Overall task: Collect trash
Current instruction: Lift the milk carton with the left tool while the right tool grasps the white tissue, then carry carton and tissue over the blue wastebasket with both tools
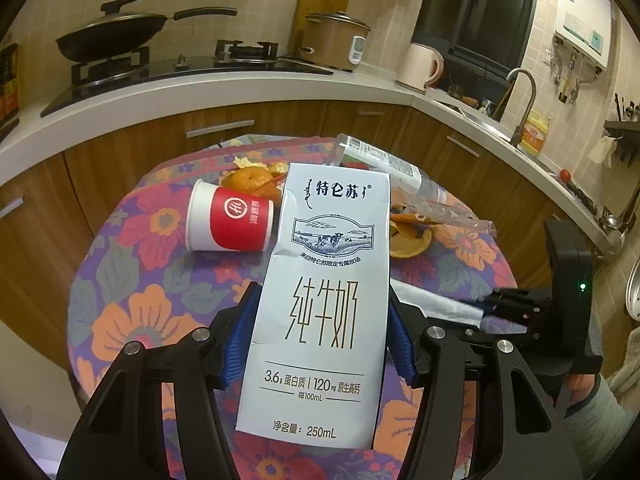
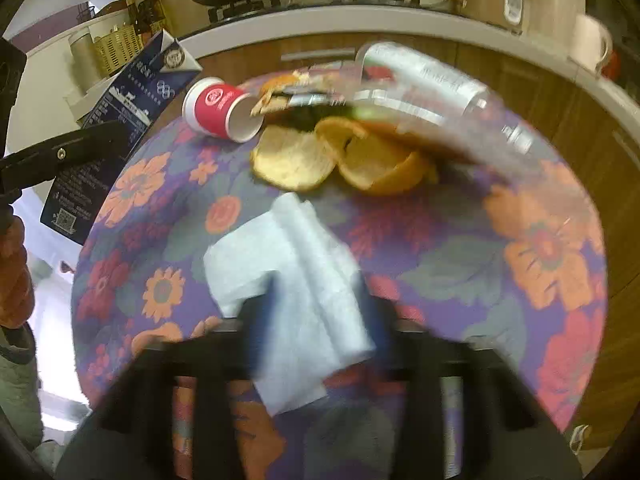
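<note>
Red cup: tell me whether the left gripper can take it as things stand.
Probably not yet. The left gripper is shut on the milk carton, so its jaws are full. The red cup lies on its side beyond, with nothing over it.

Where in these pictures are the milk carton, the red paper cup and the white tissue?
milk carton (image 1: pixel 320 300): left wrist view, front panel.
red paper cup (image 1: pixel 234 222): left wrist view, red band.
white tissue (image 2: pixel 304 276): right wrist view, middle fold.
</note>
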`<state>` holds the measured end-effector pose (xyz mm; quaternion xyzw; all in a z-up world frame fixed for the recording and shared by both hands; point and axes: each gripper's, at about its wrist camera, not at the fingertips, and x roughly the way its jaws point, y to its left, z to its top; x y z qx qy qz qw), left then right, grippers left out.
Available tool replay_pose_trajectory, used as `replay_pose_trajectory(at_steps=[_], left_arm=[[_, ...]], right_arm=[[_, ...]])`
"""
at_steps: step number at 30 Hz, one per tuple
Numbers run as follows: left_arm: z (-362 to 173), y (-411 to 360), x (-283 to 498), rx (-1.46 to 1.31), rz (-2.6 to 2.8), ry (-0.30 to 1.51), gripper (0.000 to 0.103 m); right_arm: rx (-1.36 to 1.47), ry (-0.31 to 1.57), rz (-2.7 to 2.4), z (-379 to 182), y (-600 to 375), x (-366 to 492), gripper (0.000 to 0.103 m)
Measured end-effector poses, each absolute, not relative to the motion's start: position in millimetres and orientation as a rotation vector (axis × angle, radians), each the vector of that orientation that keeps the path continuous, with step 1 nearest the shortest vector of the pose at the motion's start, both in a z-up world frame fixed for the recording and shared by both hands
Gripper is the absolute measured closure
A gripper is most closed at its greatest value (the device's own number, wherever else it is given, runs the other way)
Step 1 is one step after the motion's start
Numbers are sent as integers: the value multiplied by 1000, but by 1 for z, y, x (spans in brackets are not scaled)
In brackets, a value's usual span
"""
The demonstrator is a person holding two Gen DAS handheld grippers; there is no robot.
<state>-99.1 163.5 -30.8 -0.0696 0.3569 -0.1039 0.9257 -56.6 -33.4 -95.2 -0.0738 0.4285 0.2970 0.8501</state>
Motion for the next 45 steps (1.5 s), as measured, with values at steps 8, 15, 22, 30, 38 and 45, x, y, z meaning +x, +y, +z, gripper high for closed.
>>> replay_pose_trajectory(at_steps=[8,15,22,30,38,45], left_arm=[[-25,151,-94,-148,-219,715,48],[2,130,-89,-135,-236,648,48],[27,88,-73,-115,-274,597,48],[34,34,-46,-91,-322,601,48],[27,-19,-12,-88,-340,635,48],[10,-73,30,-122,-341,678,48]], right_arm=[[-158,815,664,-75,-42,-78,102],[-120,723,679,-38,-69,-87,102],[-60,628,638,-1,-113,-76,102],[-34,564,514,18,-174,-41,102],[17,572,373,7,-235,10,102],[65,599,281,-13,-290,49,102]])
